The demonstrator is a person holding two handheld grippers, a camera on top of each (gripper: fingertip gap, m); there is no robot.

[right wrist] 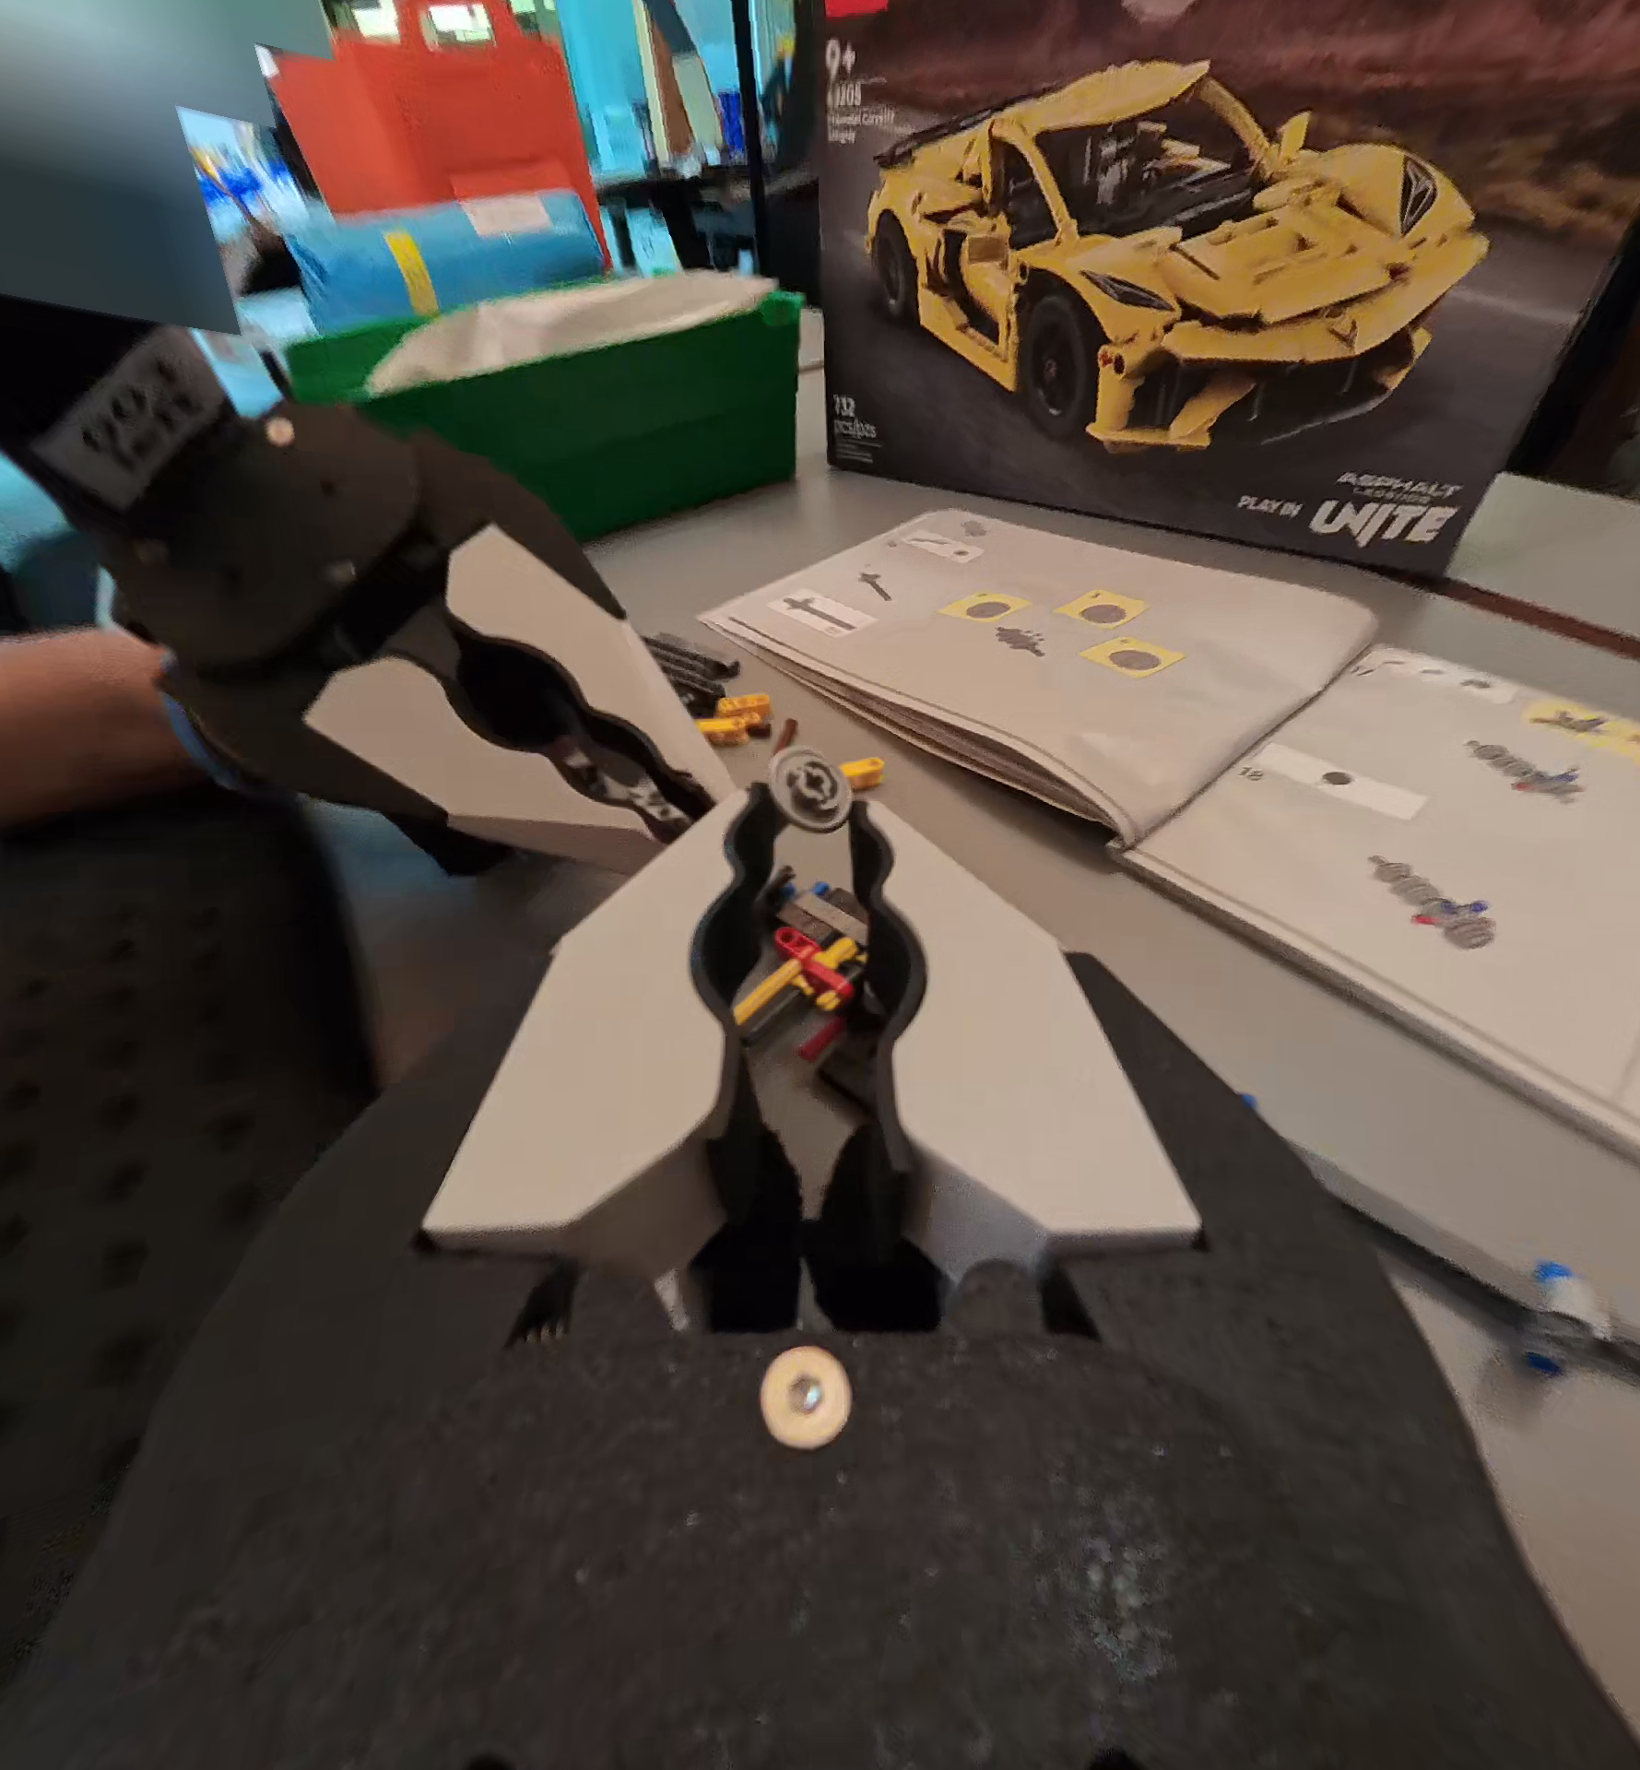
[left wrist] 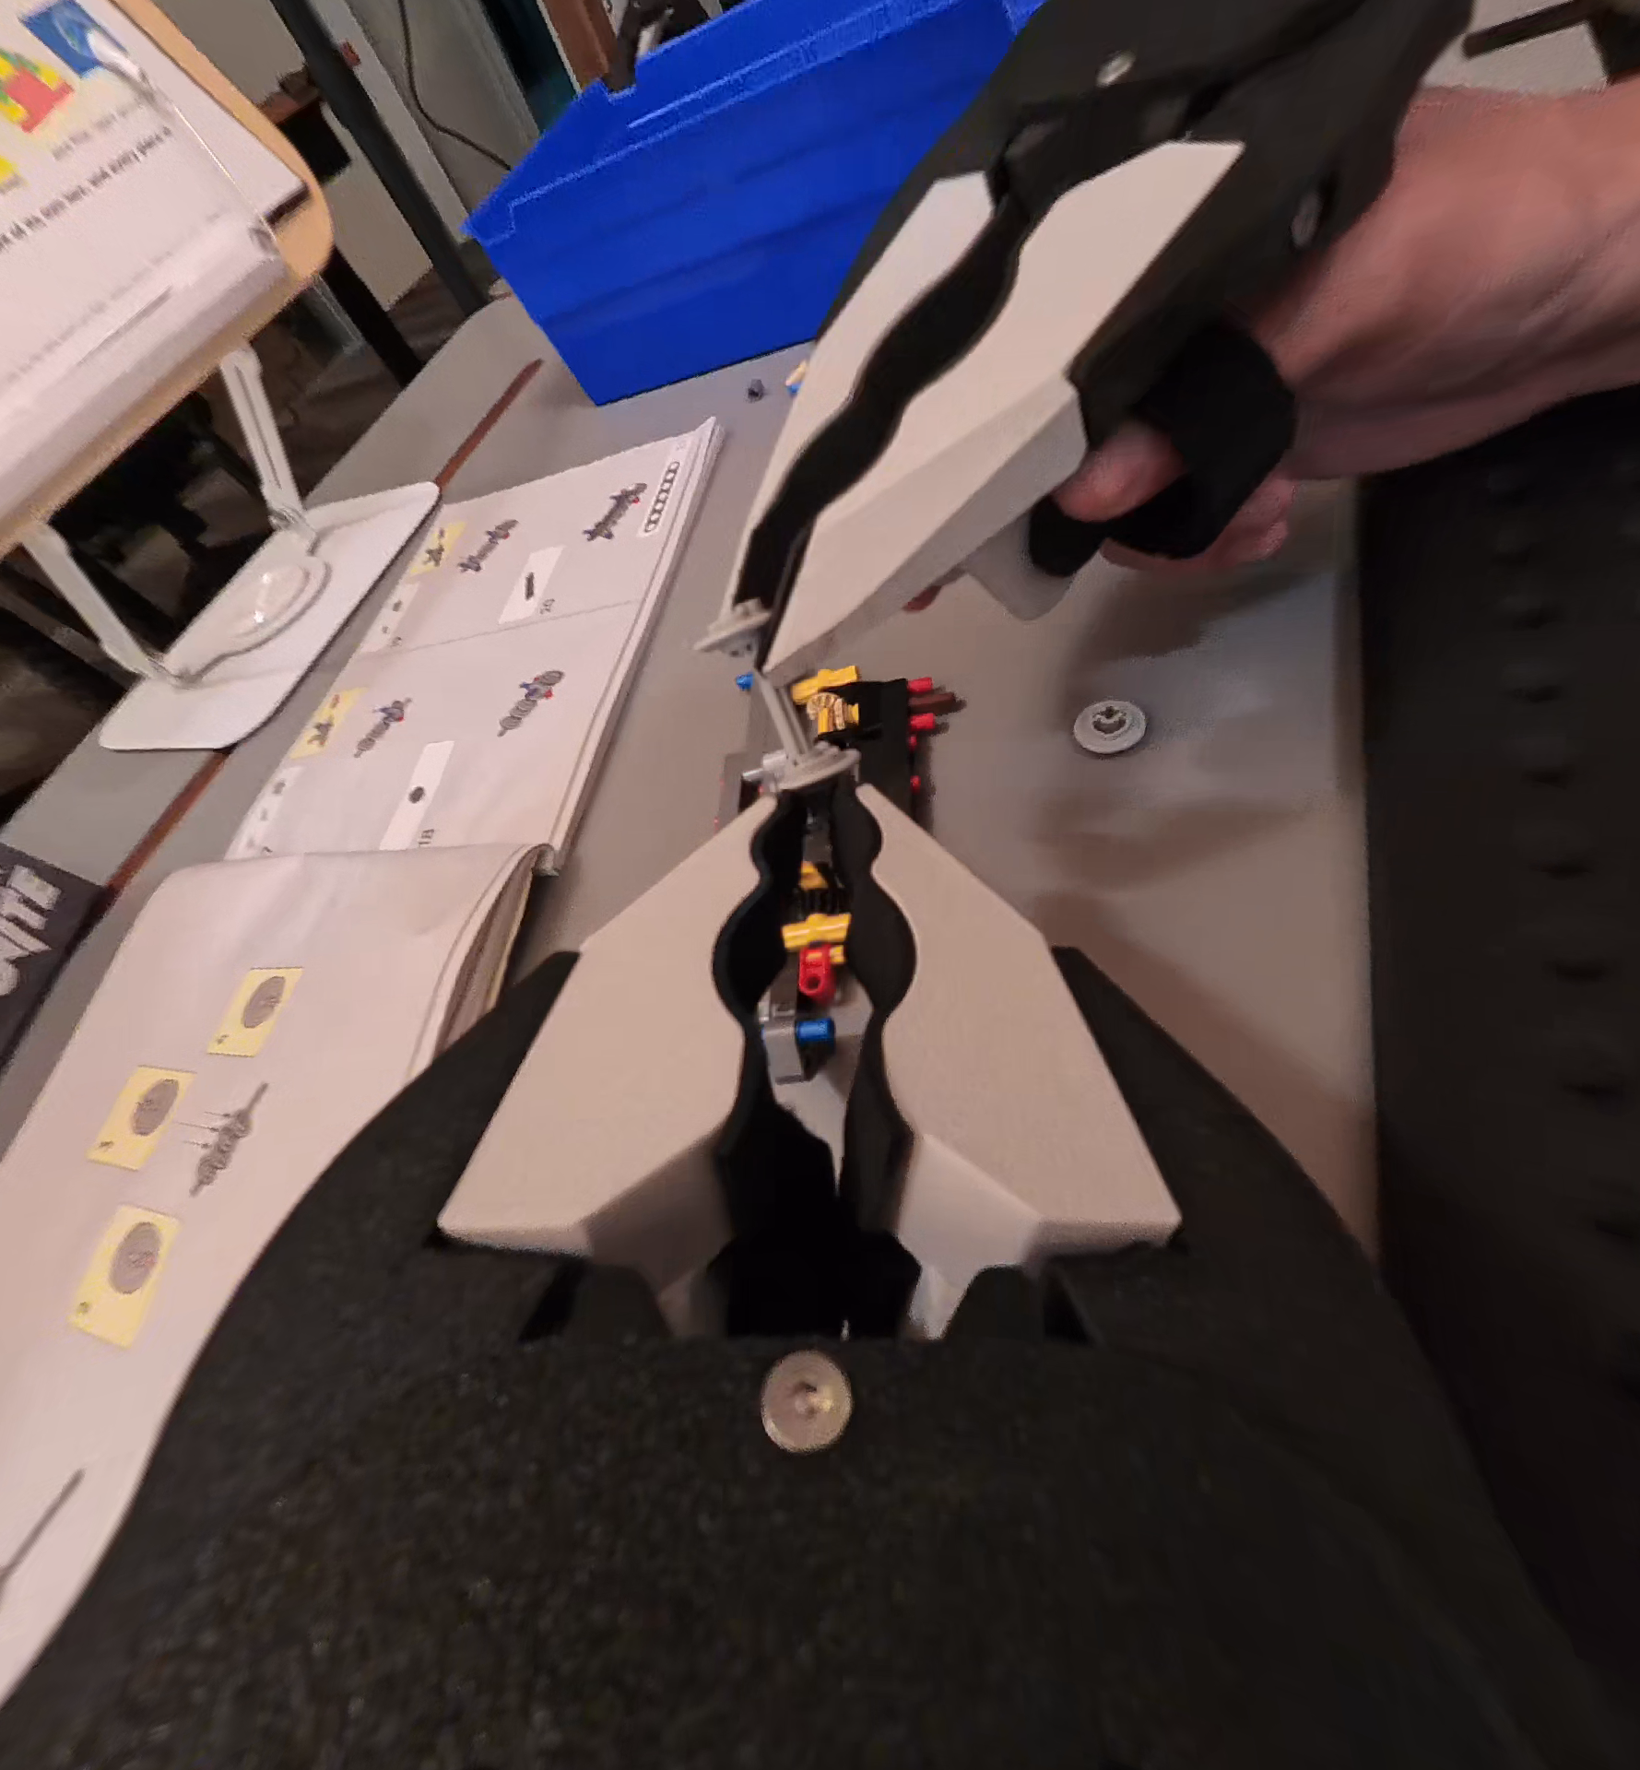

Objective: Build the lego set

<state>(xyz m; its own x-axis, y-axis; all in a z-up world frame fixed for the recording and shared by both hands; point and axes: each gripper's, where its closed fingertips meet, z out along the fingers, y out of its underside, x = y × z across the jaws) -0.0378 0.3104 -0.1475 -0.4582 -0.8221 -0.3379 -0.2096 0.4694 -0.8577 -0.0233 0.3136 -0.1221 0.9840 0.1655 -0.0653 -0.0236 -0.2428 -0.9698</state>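
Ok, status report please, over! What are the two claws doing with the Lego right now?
Left gripper shut on grey axle. Right gripper shut on grey disc at axle's far end. Half-built Lego model directly below, close.

The grey table [left wrist: 1180, 862] bears an open instruction booklet [left wrist: 471, 690], a blue bin [left wrist: 729, 211] and a loose grey disc [left wrist: 1110, 726].

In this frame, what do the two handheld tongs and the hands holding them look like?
Both match: the left tongs and right tongs have pale grey, wedge-shaped fingers lined with wavy black pads, mounted on a coarse black body with a silver screw at its centre. On the hand holding the right tongs, a black strap wraps the finger. No cables show.
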